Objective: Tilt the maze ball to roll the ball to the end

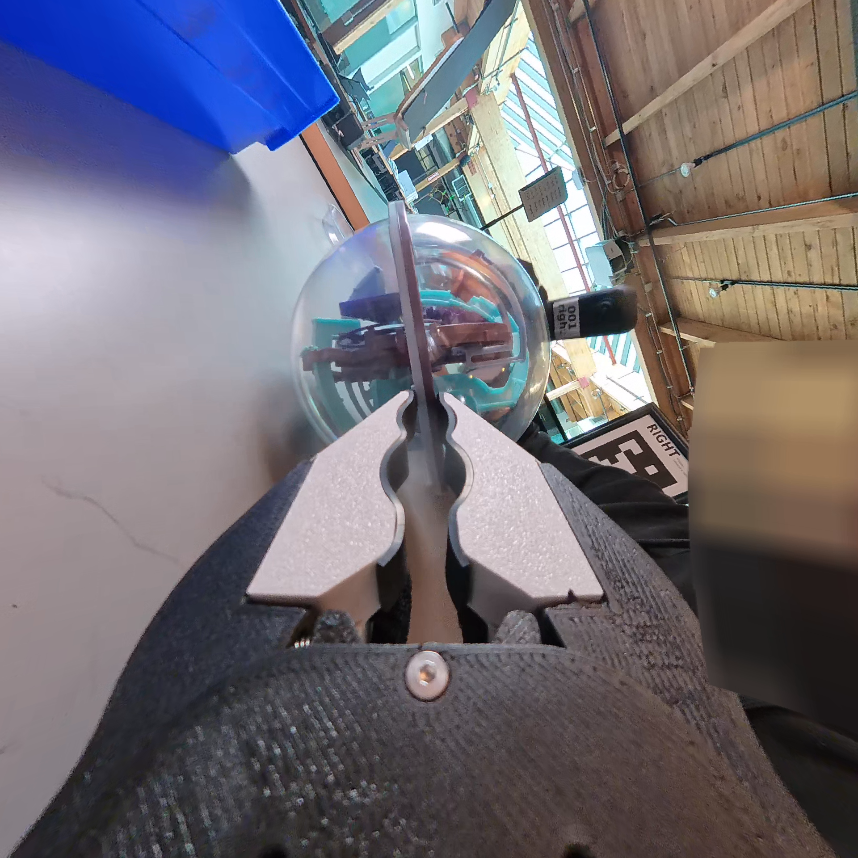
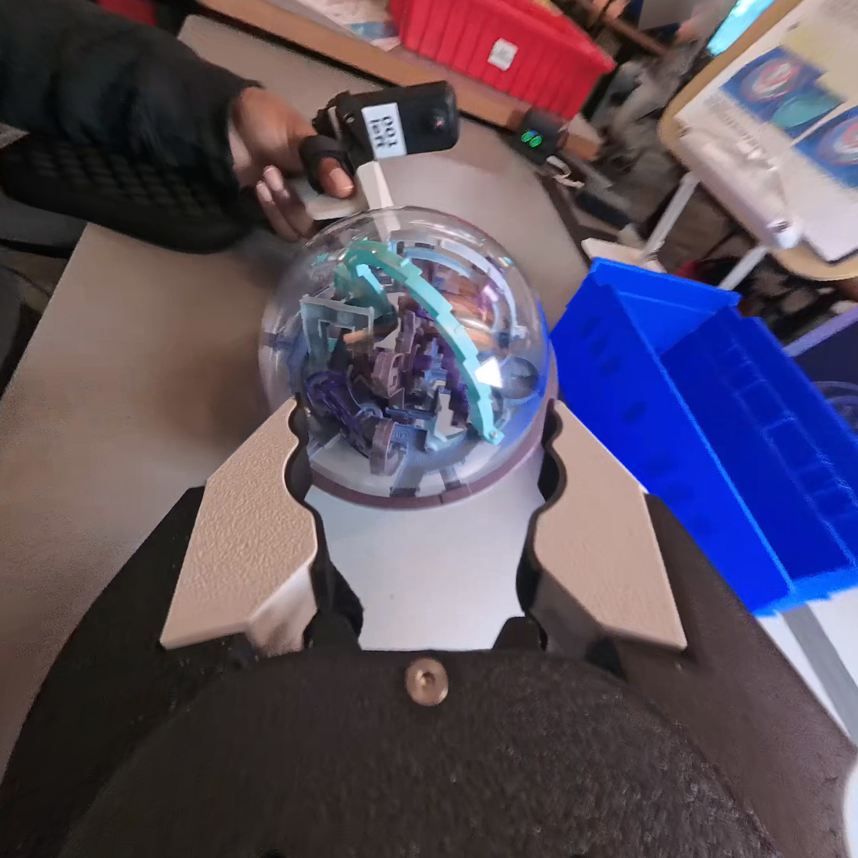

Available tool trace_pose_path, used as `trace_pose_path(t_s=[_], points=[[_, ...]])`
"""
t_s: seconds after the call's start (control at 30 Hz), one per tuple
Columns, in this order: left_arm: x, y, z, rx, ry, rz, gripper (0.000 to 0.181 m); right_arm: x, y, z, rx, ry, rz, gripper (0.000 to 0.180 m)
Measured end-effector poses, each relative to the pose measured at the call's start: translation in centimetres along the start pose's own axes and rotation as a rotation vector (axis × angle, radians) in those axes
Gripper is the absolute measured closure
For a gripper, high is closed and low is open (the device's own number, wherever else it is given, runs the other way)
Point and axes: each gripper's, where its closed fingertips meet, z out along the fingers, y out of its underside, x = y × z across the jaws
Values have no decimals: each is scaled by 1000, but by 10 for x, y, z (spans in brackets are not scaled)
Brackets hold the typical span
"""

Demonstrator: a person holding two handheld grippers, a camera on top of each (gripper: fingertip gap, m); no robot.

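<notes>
The maze ball (image 1: 418,325) is a clear sphere with teal, purple and brown tracks inside and a purple-grey ring around its middle. My left gripper (image 1: 425,399) is shut on the edge of that ring. In the right wrist view the maze ball (image 2: 404,353) sits between the fingertips of my right gripper (image 2: 423,413), whose jaws stand wide and press the ring on both sides. The left gripper (image 2: 376,185) shows beyond the sphere, held by a hand (image 2: 278,139). A small silvery round shape (image 2: 523,376) lies inside near the sphere's right edge.
A blue plastic bin (image 2: 696,418) stands close to the right of the ball on the grey table (image 2: 116,371); it also shows in the left wrist view (image 1: 162,69). A red bin (image 2: 487,46) is at the back. A black-and-white marker board (image 1: 640,455) sits behind.
</notes>
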Motion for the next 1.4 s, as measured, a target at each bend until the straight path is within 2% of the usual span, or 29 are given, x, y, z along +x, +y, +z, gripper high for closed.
trace_pose_path(t_s=[0.1, 0.33, 0.37, 0.43, 0.57, 0.63, 0.7, 0.8, 0.9, 1.17, 1.4], points=[[-3, -4, 1, 3, -10, -2, 174, -1, 2, 15, -34, -142, 41, 73], [-6, -12, -2, 33, -33, 57, 172, 6, 2, 23, -49, -188, 88, 74], [-3, -14, -2, 46, -26, 73, 167, 6, 2, 23, -52, -193, 92, 75], [5, -20, -2, 72, -2, 133, 139, 5, 2, 25, -55, -207, 114, 75], [32, -26, -2, 91, -22, 477, 85, 4, 3, 28, -65, -221, 137, 76], [36, -15, 6, 10, -87, 642, 70, 4, 2, 29, -65, -227, 150, 76], [29, -6, 15, -52, -176, 763, 65, 4, 2, 30, -64, -233, 174, 76], [19, -4, 19, -97, -274, 878, 67, 6, 2, 29, -60, -237, 206, 76], [15, -5, 20, -123, -296, 893, 71, 6, 2, 29, -59, -239, 231, 76], [12, -13, 22, -166, -244, 830, 72, 9, 9, 27, -81, -241, 235, 80], [11, -21, 21, -192, -116, 673, 73, 1, 20, 25, -106, -248, 210, 89]])
